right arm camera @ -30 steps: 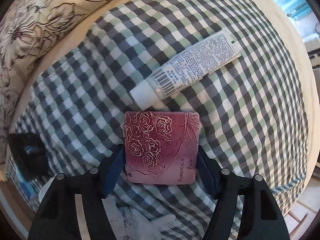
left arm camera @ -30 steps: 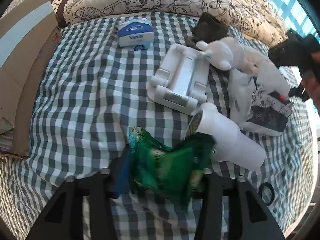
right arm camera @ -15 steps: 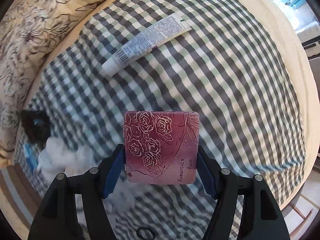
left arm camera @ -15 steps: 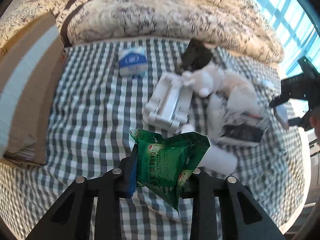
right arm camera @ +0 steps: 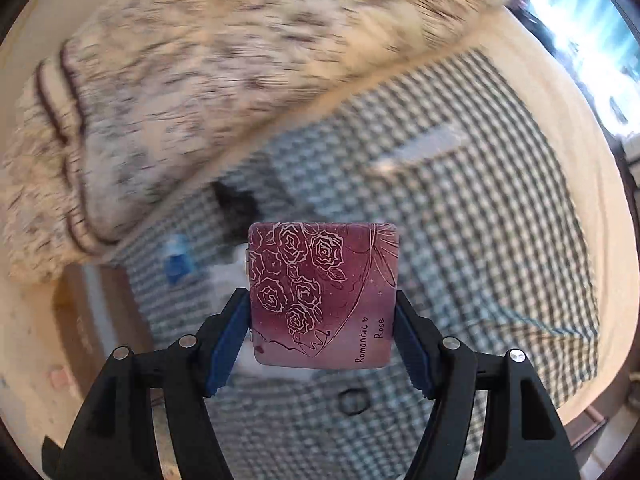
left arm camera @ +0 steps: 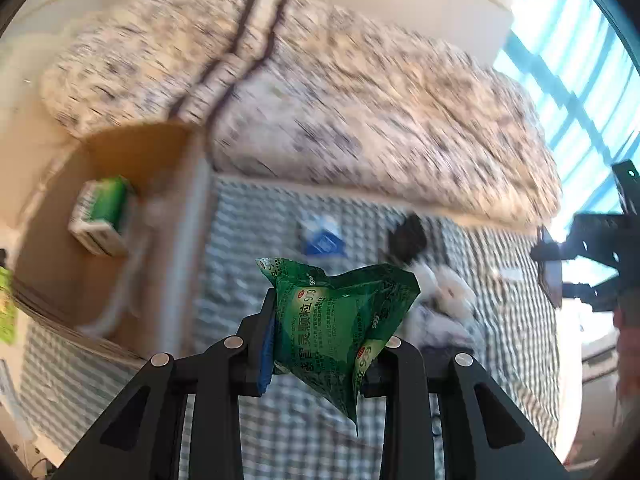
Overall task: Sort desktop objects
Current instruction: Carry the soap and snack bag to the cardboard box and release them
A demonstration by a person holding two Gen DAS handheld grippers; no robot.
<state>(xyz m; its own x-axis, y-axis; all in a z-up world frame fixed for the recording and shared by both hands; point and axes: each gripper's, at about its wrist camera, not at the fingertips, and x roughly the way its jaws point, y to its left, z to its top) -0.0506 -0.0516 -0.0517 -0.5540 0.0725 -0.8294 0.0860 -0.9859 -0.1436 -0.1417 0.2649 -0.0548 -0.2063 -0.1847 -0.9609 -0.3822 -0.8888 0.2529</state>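
Note:
My left gripper (left arm camera: 324, 344) is shut on a crumpled green sachet (left arm camera: 340, 320) and holds it high above the checked cloth (left arm camera: 256, 264). My right gripper (right arm camera: 322, 332) is shut on a square maroon case with a rose pattern (right arm camera: 322, 296), also lifted well above the cloth; it shows in the left wrist view at the far right (left arm camera: 592, 248). An open cardboard box (left arm camera: 136, 240) sits at the left with a green-and-white packet (left arm camera: 104, 216) inside. Both views are motion-blurred.
On the cloth lie a blue tissue pack (left arm camera: 322, 236), a black object (left arm camera: 408, 236), a white plush toy (left arm camera: 444, 292), a white tube (right arm camera: 420, 148) and a black ring (right arm camera: 353, 402). A floral quilt (left arm camera: 320, 100) lies behind. Windows are at the right.
Both grippers rose and tilted up with their objects, so the cloth items look smaller. The left view swung left, and the cardboard box's inside came into sight.

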